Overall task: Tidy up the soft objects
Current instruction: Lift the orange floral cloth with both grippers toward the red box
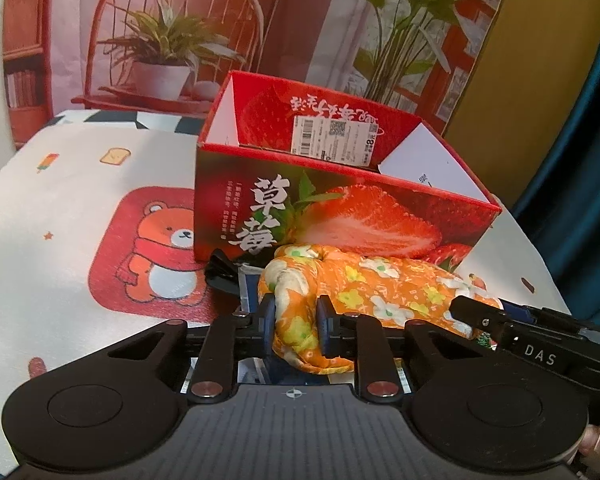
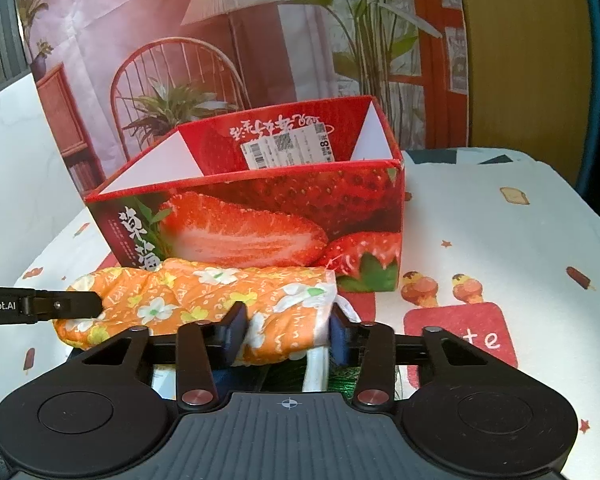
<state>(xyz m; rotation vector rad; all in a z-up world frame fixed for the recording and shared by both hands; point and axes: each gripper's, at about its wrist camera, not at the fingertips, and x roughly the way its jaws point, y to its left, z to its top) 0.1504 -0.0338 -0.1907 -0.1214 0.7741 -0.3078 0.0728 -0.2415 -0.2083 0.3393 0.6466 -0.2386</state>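
An orange floral padded cloth [image 1: 380,284] lies lengthwise on the table in front of a red strawberry-print cardboard box [image 1: 340,216] with an open top. My left gripper [image 1: 296,320] is shut on the cloth's left end, and the fabric bulges between the pads. In the right wrist view the same cloth [image 2: 188,296] stretches leftward. My right gripper [image 2: 287,332] is shut on its right end, where a white lining shows. The box [image 2: 260,216] stands just behind the cloth. Each view shows the other gripper's finger at the cloth's far end, my right gripper [image 1: 480,316] and my left gripper [image 2: 76,304].
A white tablecloth with a red bear patch [image 1: 152,256] covers the table. A black clip-like object [image 1: 220,270] and other flat items lie half hidden under the cloth. A printed backdrop of a chair and plants [image 1: 172,40] rises behind the box.
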